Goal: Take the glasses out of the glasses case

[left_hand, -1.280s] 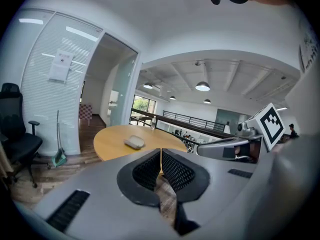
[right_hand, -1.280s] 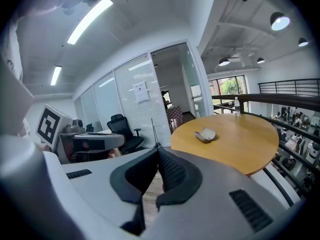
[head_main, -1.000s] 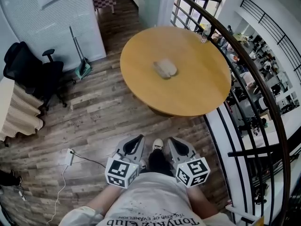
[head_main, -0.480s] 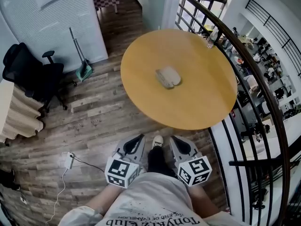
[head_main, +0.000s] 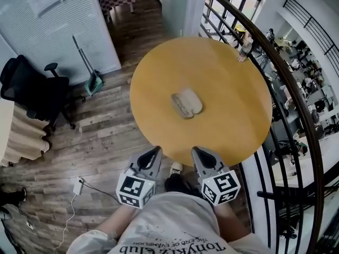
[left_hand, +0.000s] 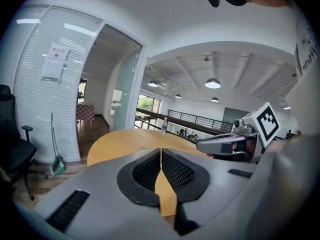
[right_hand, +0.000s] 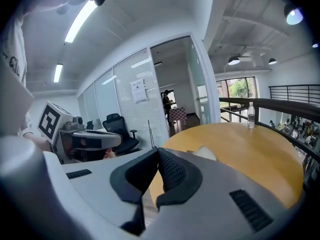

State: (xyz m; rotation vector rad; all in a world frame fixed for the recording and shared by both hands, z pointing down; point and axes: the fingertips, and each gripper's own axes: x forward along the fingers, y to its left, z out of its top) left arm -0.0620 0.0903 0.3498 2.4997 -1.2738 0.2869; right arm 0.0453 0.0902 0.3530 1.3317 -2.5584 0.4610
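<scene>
Round wooden table (head_main: 233,136) is holding the glasses case (head_main: 186,102) mid-top, apparently shut. Left gripper (head_main: 153,153) & right gripper (head_main: 197,152) are hovering at near edge, both closed, empty. Approach stage; next probably needs reaching fwd, jaws opening.

Glasses case (head_main: 186,103) at table (head_main: 228,121) centre; bottle (head_main: 244,46) on far right edge; chair (head_main: 33,90) far left.

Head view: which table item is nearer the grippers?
The pale glasses case, lying flat in the middle of the table. The water bottle stands upright at the far edge.
</scene>
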